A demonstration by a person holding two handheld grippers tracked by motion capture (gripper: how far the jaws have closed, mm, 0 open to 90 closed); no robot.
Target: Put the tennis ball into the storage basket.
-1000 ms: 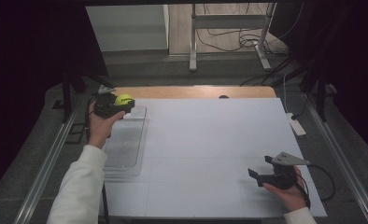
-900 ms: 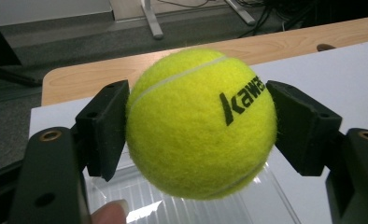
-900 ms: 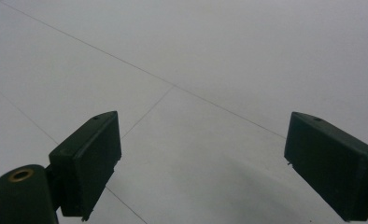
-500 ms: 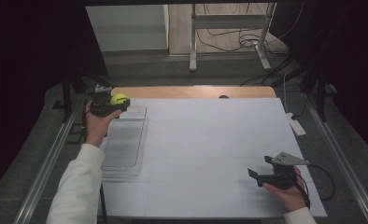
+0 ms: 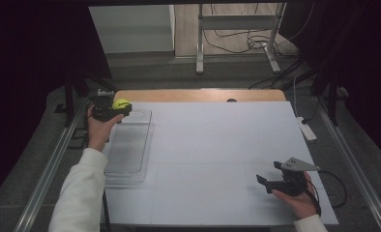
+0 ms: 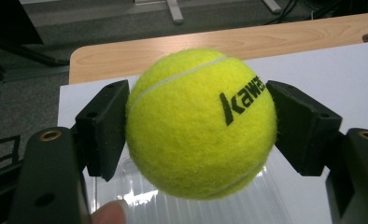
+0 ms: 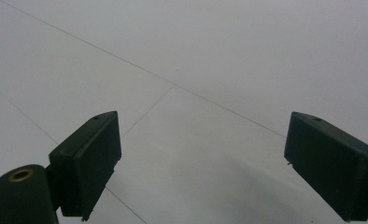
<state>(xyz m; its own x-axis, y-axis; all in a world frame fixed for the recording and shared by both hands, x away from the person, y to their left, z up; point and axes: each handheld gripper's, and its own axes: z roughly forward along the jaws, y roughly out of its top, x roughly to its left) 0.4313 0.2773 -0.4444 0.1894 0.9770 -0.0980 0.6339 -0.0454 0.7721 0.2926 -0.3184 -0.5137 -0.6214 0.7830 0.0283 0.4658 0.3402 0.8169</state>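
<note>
Left gripper (image 5: 112, 110) clamped on the tennis ball (image 5: 121, 103), pads pressed against both flanks, as seen up close in the left gripper view, where the tennis ball (image 6: 201, 123) sits squarely between the black jaws. Held in the air above the far end of the clear plastic tray (image 5: 128, 145), near the table's far left corner. Compared with a second ago, carried slightly leftward and toward the far edge; grip unchanged throughout. Probably a carry in progress, either off the tray or just short of a set-down into it; cannot tell which from here. Beyond the tray, white table covering (image 5: 217, 145) with the wooden table edge (image 5: 198, 94) showing at the back. Right gripper (image 5: 271, 178) resting low at the near right, well apart from the ball, jaws spread wide with nothing between them, unmoved since a second ago. Count: one ball, one tray, two grippers, one small white object (image 5: 307, 130) at the right edge.
</note>
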